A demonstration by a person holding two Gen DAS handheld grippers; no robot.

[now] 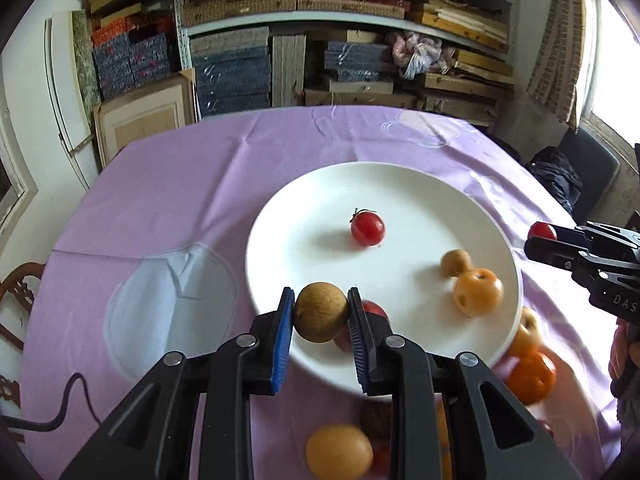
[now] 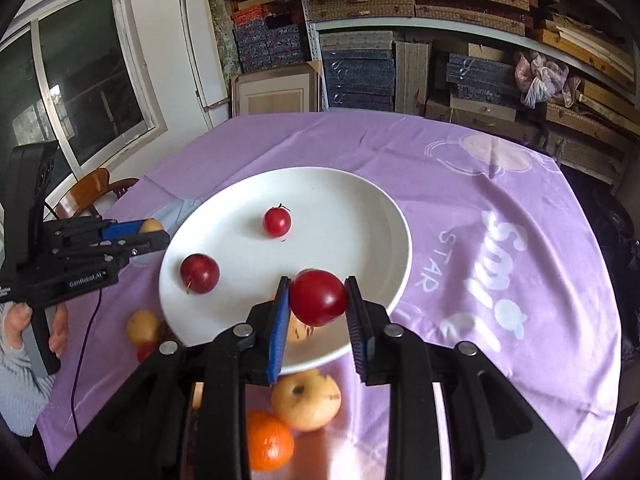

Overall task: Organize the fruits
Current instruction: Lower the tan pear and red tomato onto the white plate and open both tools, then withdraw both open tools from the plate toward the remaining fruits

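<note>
Currently, step: both fruits lifted, heading to the white plate (image 1: 460, 192).
Left tongs (image 1: 321, 312): pinching a brown round fruit (image 1: 320, 312) above the plate's near rim.
Right tongs (image 2: 318, 300): pinching a red plum (image 2: 318, 298) over the plate's near edge.
Loose fruit: orange (image 2: 268, 440) and yellow apple (image 2: 306, 400) on the bench, near side.
Next: likely lower over bare plate, clear of the cherry tomato (image 1: 367, 228), then spread.

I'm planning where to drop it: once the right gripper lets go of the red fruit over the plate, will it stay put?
Probably not. The red fruit looks round and glossy, so it may roll on the smooth plate. The plate's raised rim would likely stop it.
</note>
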